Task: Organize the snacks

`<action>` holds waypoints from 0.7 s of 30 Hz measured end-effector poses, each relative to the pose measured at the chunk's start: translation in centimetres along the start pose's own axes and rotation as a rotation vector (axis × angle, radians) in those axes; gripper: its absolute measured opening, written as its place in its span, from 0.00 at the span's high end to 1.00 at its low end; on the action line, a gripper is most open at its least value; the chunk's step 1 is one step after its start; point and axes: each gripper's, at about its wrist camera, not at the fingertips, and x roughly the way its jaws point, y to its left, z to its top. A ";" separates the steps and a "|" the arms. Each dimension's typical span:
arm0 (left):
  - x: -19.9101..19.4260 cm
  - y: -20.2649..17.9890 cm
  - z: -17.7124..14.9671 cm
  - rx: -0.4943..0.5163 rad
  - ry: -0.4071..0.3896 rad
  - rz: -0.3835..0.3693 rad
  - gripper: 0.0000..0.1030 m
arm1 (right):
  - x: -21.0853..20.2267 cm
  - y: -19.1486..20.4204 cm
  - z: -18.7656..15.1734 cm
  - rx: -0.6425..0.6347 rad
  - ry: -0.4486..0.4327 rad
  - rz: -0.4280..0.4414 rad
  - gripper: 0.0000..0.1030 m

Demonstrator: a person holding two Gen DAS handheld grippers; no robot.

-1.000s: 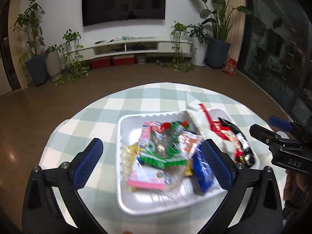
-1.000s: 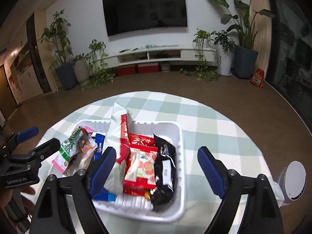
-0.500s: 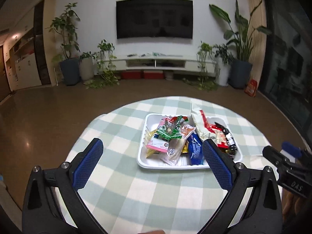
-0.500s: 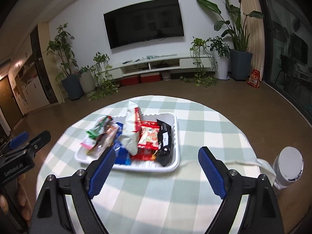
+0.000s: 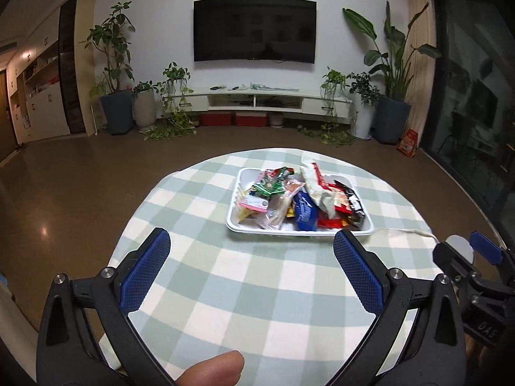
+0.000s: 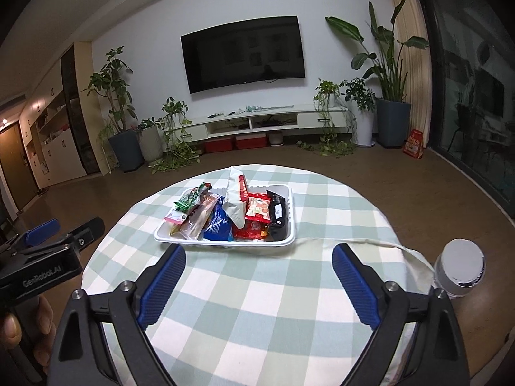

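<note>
Both pulled back from the tray in the last second: left gripper (image 5: 251,268) and right gripper (image 6: 259,284) now hang over bare checked tablecloth (image 5: 257,289), jaws spread wide, nothing held. Snacks (image 5: 299,199) all sit heaped in the white tray (image 6: 225,243) at the table's far side, none loose on the cloth, so the sorting looks finished, or paused. Nothing between grippers and tray. White-lidded container (image 6: 460,267) stands past the table's right edge, beside a trailing cloth strip (image 6: 370,243).

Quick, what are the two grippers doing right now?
Left gripper: open, holding nothing.
Right gripper: open, holding nothing.
</note>
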 end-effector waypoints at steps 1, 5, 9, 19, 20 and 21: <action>-0.6 -0.2 -0.2 0.001 -0.001 -0.008 0.00 | -0.4 0.1 -0.2 -0.004 0.000 -0.012 0.06; -2.0 -0.8 -0.6 0.007 -0.003 -0.022 0.00 | -1.5 0.4 -0.6 -0.006 0.002 -0.033 0.04; -3.3 -1.1 -1.0 0.007 -0.001 -0.018 0.00 | -2.4 0.7 -1.0 -0.017 0.001 -0.059 0.03; -3.9 -0.9 -1.7 0.004 0.015 -0.006 0.00 | -3.6 1.3 -1.2 -0.038 -0.005 -0.088 0.03; -3.9 -0.9 -1.7 0.004 0.015 -0.005 0.00 | -3.7 1.3 -1.2 -0.041 -0.005 -0.088 0.03; -3.9 -0.8 -1.8 0.003 0.018 -0.007 0.00 | -3.6 1.3 -1.3 -0.041 -0.004 -0.087 0.02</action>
